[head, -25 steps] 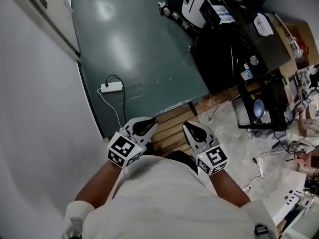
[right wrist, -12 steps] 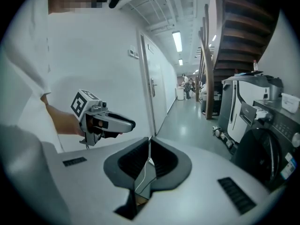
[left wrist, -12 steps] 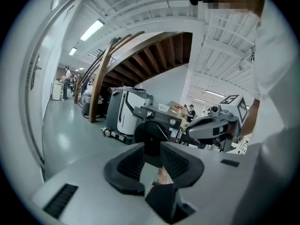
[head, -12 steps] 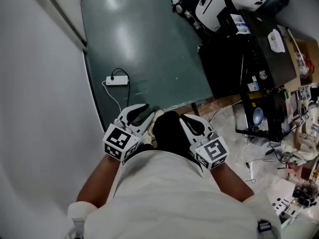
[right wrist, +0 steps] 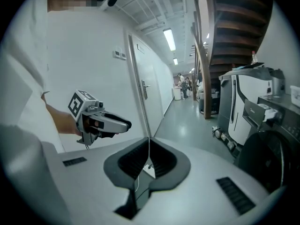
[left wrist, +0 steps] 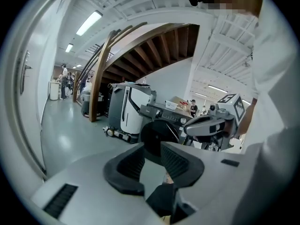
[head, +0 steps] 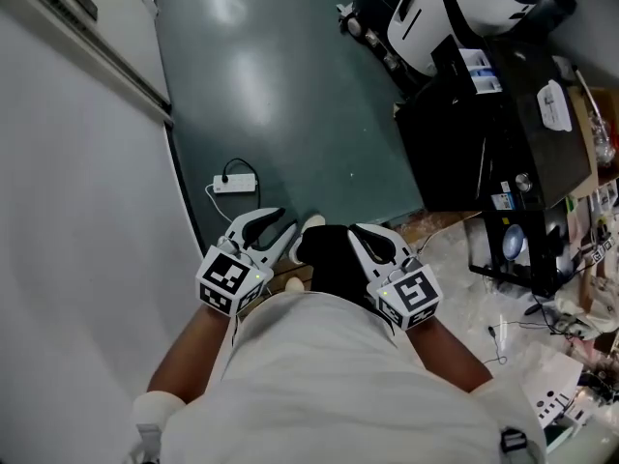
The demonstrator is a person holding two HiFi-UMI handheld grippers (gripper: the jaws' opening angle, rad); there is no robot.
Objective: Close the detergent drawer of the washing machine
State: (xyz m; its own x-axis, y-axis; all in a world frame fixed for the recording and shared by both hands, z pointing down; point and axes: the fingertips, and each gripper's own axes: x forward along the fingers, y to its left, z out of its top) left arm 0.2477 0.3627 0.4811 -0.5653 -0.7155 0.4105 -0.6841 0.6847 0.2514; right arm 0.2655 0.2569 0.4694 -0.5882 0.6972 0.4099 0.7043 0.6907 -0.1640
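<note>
I hold both grippers close in front of my chest, over the green floor. My left gripper [head: 283, 226] [left wrist: 151, 161] has just been opening its jaws, and they stand open with nothing between them. My right gripper [head: 360, 236] [right wrist: 149, 161] is open too and holds nothing. Each shows in the other's view: the right gripper [left wrist: 206, 125], the left gripper [right wrist: 123, 124]. The dark front-loading washing machine [left wrist: 161, 132] [head: 455, 158] stands ahead and to the right, well out of reach. Its round door [right wrist: 265, 165] fills the right edge of the right gripper view. I cannot make out its detergent drawer.
A white wall with a door [head: 87, 85] runs along the left. A white power strip [head: 237, 184] with its cable lies on the floor just ahead. A white-and-black machine [head: 464, 8] stands beyond the washer. Cables and clutter [head: 542, 288] cover the floor at right. My dark shoe [head: 329, 254] shows between the grippers.
The whole scene has slid as I moved along with both grippers at my chest. A dark shoe has come into view between them. The left jaws have spread apart.
</note>
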